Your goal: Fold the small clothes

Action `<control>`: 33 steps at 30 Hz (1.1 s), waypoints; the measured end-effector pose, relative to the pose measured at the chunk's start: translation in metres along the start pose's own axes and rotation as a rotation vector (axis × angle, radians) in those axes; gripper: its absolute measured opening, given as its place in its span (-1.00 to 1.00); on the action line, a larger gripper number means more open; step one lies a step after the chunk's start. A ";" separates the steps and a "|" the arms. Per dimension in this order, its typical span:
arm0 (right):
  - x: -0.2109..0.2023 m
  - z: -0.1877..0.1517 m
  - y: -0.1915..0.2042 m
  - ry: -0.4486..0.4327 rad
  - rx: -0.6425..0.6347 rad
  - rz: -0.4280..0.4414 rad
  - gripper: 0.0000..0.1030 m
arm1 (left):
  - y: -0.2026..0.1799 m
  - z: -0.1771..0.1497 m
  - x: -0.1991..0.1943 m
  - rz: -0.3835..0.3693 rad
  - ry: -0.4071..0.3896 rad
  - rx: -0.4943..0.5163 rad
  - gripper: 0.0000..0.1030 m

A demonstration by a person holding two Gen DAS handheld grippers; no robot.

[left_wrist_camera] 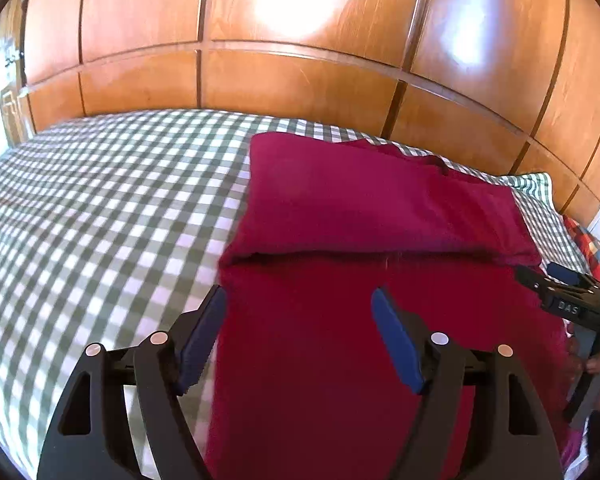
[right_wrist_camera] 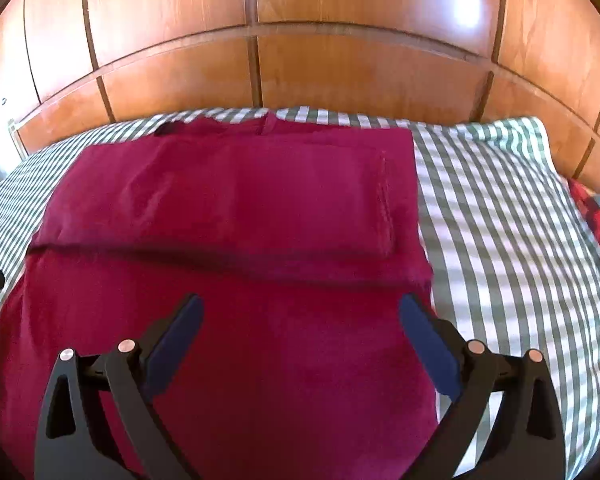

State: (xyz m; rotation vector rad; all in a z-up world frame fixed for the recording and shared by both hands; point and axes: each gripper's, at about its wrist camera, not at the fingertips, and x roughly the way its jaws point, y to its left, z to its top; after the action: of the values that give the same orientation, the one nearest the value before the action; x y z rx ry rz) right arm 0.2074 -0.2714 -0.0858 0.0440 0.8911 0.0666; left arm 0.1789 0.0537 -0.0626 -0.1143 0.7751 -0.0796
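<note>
One red garment (left_wrist_camera: 372, 208) on the checked bedsheet (left_wrist_camera: 100, 200); two tools, left tool (left_wrist_camera: 300, 304) and right tool (right_wrist_camera: 300, 312), gape empty.

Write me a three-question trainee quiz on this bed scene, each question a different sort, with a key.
1. True or false: the dark red fabric garment lies on the green-and-white checked bedsheet with a folded layer across its far half.
2. Multiple choice: the left gripper is (A) clamped on a sock, (B) open with nothing between its blue pads, (C) out of view.
3. Fill in: the right gripper hangs over the garment's ____ edge, jaws spread wide.

Key: 1 true; 2 B; 3 near.
</note>
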 end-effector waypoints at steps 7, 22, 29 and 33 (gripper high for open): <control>-0.015 -0.036 -0.011 0.053 0.028 0.000 0.93 | 0.002 -0.019 -0.019 0.028 -0.022 0.032 0.44; -0.040 -0.081 -0.016 0.073 0.066 0.018 0.94 | 0.020 -0.055 -0.036 0.007 0.025 0.030 0.44; -0.049 -0.093 -0.016 0.071 0.071 0.027 0.94 | 0.051 -0.080 -0.044 -0.056 0.092 -0.043 0.44; -0.055 -0.097 -0.016 0.073 0.067 0.031 0.94 | 0.069 -0.094 -0.053 -0.125 0.130 -0.092 0.43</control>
State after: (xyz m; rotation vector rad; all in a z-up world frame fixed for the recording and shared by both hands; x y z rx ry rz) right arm 0.0985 -0.2906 -0.1049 0.1191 0.9660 0.0678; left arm 0.0769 0.1212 -0.1018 -0.2466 0.9016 -0.1714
